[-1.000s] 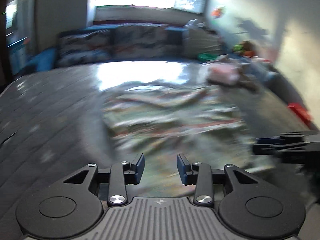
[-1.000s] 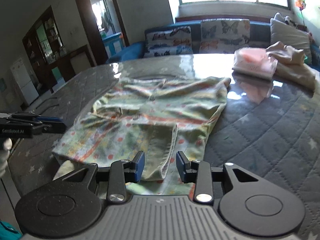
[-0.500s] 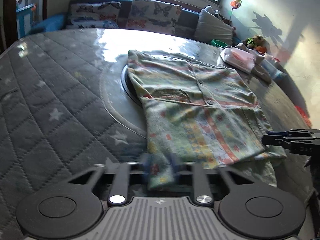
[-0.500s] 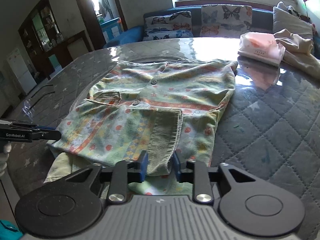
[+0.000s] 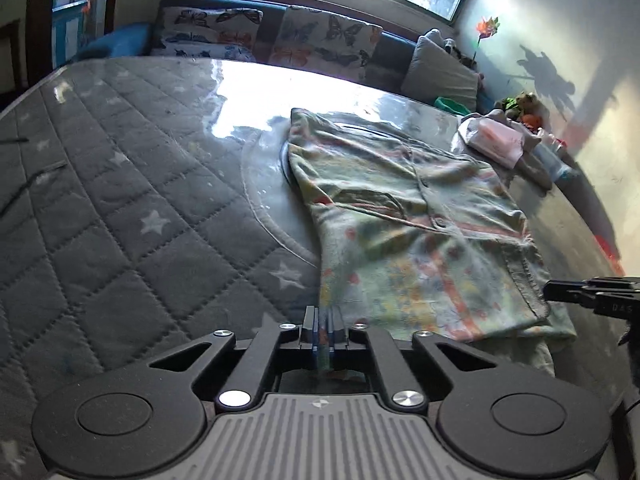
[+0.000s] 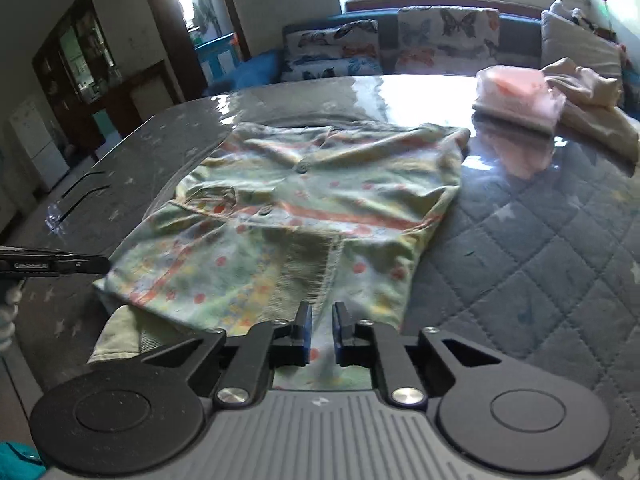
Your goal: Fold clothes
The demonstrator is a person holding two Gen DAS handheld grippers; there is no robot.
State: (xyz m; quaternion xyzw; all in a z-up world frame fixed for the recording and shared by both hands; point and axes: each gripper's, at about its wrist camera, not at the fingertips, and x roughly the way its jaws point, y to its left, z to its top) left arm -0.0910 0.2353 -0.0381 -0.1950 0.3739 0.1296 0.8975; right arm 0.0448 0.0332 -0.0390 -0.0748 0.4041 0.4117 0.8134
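Shirt (image 5: pixel 404 236) fills the middle of both views: a pale green one with coloured spots and stripes, lying buttoned and flat on the quilted grey table (image 5: pixel 132 208). Its bottom part is at the lower edge of each frame, nearest to the grippers, and one ribbed cuff (image 6: pixel 308 276) is already folded in over the front.

In the left wrist view the left gripper (image 5: pixel 323 330) sits at the lower centre, with its jaws pressed almost together. A thin edge of the shirt's hem corner seems to be caught between them, so I judge that it is holding the shirt. In the right wrist view the right gripper (image 6: pixel 321 330) is at the lower centre too, with a narrow gap between the jaws. Cloth is visible in this gap, but I cannot tell if the pads really pinch it.

Each gripper is at one bottom corner, probably so that the hem can be lifted and carried evenly toward the collar. If only one side holds, the fold may come out skewed.

In the upper right of both frames lies a folded pink garment (image 6: pixel 516 96), with a beige cloth (image 6: pixel 588 96) just beside it, well apart from the shirt, probably the finished pile.
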